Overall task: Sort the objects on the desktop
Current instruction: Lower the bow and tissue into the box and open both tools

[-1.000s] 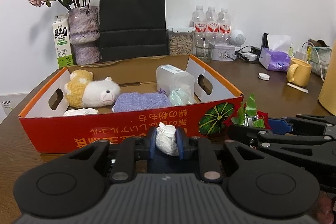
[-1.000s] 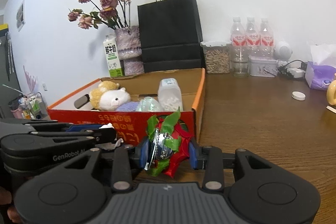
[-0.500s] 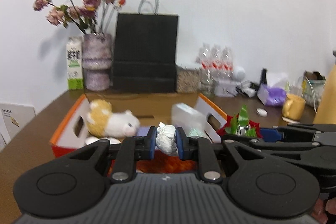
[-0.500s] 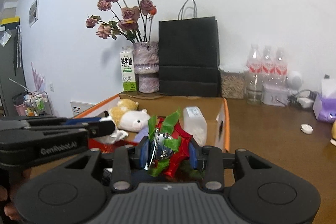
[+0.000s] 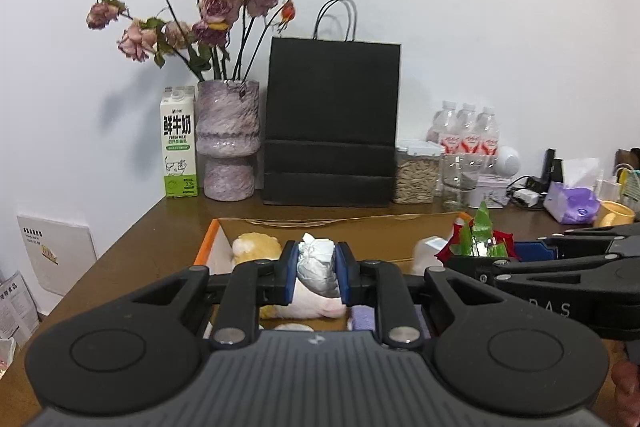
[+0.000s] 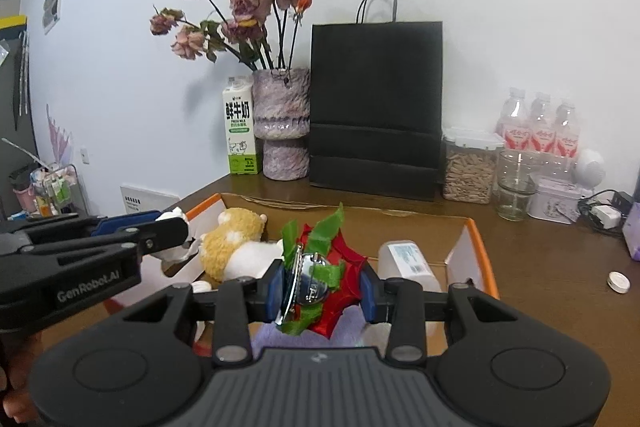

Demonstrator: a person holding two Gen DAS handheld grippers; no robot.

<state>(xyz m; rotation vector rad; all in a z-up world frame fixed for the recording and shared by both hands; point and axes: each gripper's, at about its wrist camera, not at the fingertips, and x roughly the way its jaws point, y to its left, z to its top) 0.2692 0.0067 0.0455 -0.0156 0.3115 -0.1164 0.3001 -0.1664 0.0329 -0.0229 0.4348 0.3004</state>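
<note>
Box [image 5: 208,251] front hidden behind gripper body. Plush toy [image 5: 256,247] mostly covered. Tissue pack [image 6: 634,231] cut off at right edge.

Milk carton [image 5: 179,146]: "鲜牛奶 FRESH MILK". Left hand-held gripper [image 6: 172,227] side: "GenRobot.AI".

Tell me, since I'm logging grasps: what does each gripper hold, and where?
Left gripper: crumpled white wad, pinched across its middle. Right gripper: red-and-green ornament, by its sides.

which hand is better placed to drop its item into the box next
Right, narrowly. The right gripper, jaws shut on the red and green foil flower, hangs over the middle of the orange-edged cardboard box. The left gripper, clamping the white crumpled paper ball, sits nearer the box's left wall.
</note>
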